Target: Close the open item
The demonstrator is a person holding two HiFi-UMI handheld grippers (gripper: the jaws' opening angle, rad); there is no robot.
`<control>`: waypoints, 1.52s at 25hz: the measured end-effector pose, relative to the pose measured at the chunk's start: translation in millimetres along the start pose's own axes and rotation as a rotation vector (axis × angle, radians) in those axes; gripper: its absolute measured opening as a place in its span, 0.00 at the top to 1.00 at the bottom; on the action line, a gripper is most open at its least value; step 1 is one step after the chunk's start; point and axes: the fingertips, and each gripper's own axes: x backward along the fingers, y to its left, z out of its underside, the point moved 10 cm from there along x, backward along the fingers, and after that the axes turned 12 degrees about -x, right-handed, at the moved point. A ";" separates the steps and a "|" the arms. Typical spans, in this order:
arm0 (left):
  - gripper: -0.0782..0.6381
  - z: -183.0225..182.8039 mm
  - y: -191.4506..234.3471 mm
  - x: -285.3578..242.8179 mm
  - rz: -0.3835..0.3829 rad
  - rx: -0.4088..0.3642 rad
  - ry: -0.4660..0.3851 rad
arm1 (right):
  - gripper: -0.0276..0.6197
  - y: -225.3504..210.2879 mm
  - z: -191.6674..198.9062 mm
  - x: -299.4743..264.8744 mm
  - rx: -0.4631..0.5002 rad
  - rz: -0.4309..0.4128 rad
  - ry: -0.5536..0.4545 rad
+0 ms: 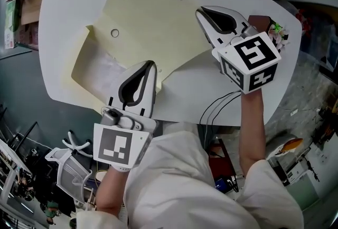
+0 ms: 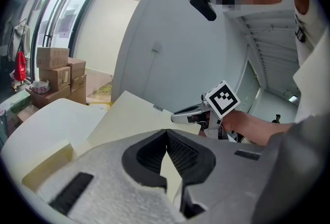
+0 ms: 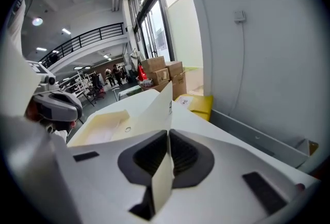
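On the desk: a cream cardboard box (image 1: 124, 48) lies open on the white desk (image 1: 63, 6). Its shallow tray (image 1: 97, 72) sits on the person's left, and its broad lid (image 1: 150, 11) spreads away to the right.
Lid now: the free edge is lifted off the desk and the panel is tilted, not yet over the tray.
Left gripper (image 1: 152, 67): jaws clenched on a cream cardboard edge at the near side, close to where tray and lid meet. Which panel it is I cannot tell.
Right gripper (image 1: 202, 13): jaws clamped on the lid's free edge. The sheet runs straight between the pads.
Step in hand: probably swinging the lid over onto the tray while the other side is steadied.
Doing it well: carry the right gripper in an arc about the fold line. Do not drag it sideways, or the thin card is likely to buckle or slip out of the pads.
Anchor: the left gripper should press its edge down and stay put, so the tray does not slide or tip as the lid comes across.
Finish: line the lid's edges up with the tray walls before letting go.
Watch for: the two grippers crowding each other as the lid comes down on the near side.
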 end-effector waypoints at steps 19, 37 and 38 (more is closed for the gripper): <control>0.86 20.1 14.1 68.0 -0.023 0.003 -0.045 | 0.93 85.2 -10.7 30.2 0.174 0.131 -0.071; 0.86 49.3 43.3 146.5 -0.066 0.035 -0.094 | 0.93 187.4 -7.4 38.8 0.268 0.165 -0.086; 0.86 51.3 45.2 150.7 -0.068 0.038 -0.096 | 0.93 192.5 -6.5 38.4 0.273 0.166 -0.085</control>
